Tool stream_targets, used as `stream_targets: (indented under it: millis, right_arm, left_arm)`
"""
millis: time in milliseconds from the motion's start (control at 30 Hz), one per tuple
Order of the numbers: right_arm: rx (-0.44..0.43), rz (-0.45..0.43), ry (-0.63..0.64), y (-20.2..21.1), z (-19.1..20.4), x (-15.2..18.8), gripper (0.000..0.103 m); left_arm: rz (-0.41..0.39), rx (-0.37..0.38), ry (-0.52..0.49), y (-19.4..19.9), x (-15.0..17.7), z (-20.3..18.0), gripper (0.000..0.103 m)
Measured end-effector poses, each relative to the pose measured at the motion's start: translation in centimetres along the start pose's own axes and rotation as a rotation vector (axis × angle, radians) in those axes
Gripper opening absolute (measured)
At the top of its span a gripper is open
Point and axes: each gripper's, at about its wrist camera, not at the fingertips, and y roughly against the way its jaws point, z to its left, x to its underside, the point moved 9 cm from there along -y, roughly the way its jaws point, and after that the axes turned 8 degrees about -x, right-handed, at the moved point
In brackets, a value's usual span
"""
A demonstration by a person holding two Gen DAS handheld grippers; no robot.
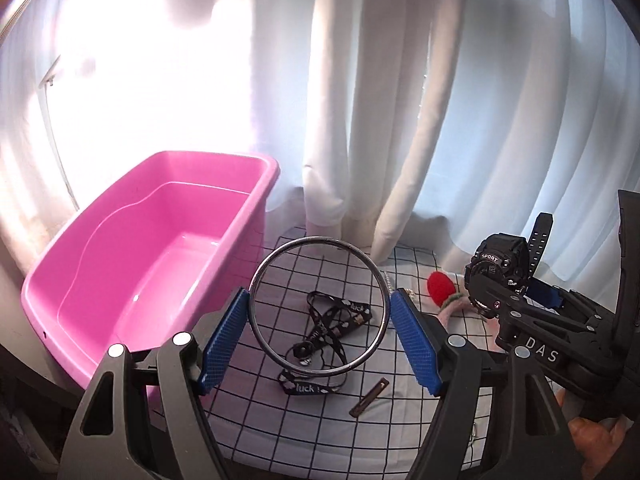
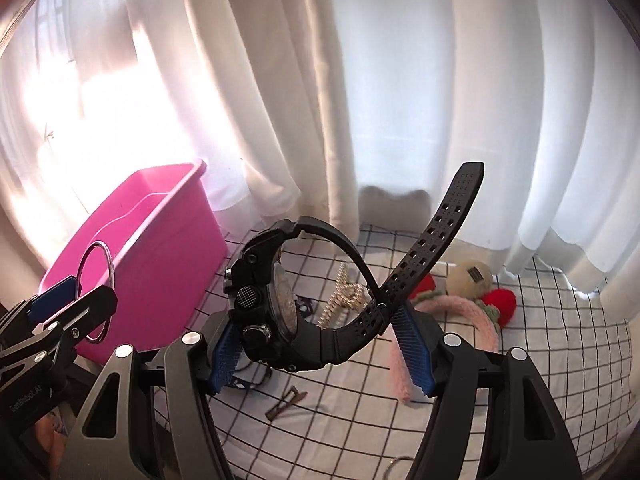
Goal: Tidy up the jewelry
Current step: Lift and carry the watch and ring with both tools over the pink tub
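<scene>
From the left wrist, the left gripper (image 1: pixel 320 336) clamps a metal bangle (image 1: pixel 319 307) between its blue pads, lifted above the checked cloth (image 1: pixel 400 412), just right of the pink tub (image 1: pixel 132 276); a black lanyard (image 1: pixel 332 328) lies beneath. From the right wrist, the right gripper (image 2: pixel 320 344) grips a black sport watch (image 2: pixel 280 300) held off the cloth, its strap (image 2: pixel 436 236) rising up to the right, with a pearl chain (image 2: pixel 344 300) lying beyond.

Metal ring (image 1: pixel 320 307) between blue fingers (image 1: pixel 414 346)

Sheer white pleated curtains (image 1: pixel 360 100) hang behind the worktop's far edge, sunlight glowing through them onto its white black-gridded cloth (image 2: pixel 540 340).
</scene>
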Motion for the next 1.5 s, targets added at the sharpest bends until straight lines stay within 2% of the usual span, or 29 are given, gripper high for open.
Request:
stream_targets:
  millis: [300,500,633,733,967,1500]
  right_arm:
    - [-0.167,-0.003,0.171,-4.9,13.4,-6.0,0.065]
    - [-0.236,0.059,0.245,-9.5,20.5,-7.2,0.065]
    - [-0.253,0.13,0.263,-13.3,23.7,-6.9,0.065]
    - [-0.244,0.186,0.261,-15.8,24.7,-6.1,0.065]
    - [-0.195,0.258,0.27,-18.9,24.9,-4.9,0.065]
    - [-0.121,0.32,0.28,-20.8,24.2,-4.2,0.066]
  left_arm:
    - [-0.052,-0.155,0.107,-0.7,-4.3,11.8,0.071]
    - [0.004,-0.221,0.167,-3.1,-4.2,18.6,0.071]
    - [0.058,-0.245,0.191,-6.0,-3.7,21.3,0.071]
    - [0.091,-0.254,0.206,-7.5,-3.3,22.6,0.071]
    - [0.157,-0.269,0.222,-9.6,-2.4,23.9,0.071]
    - [0.244,-0.275,0.243,-11.5,-0.8,25.3,0.073]
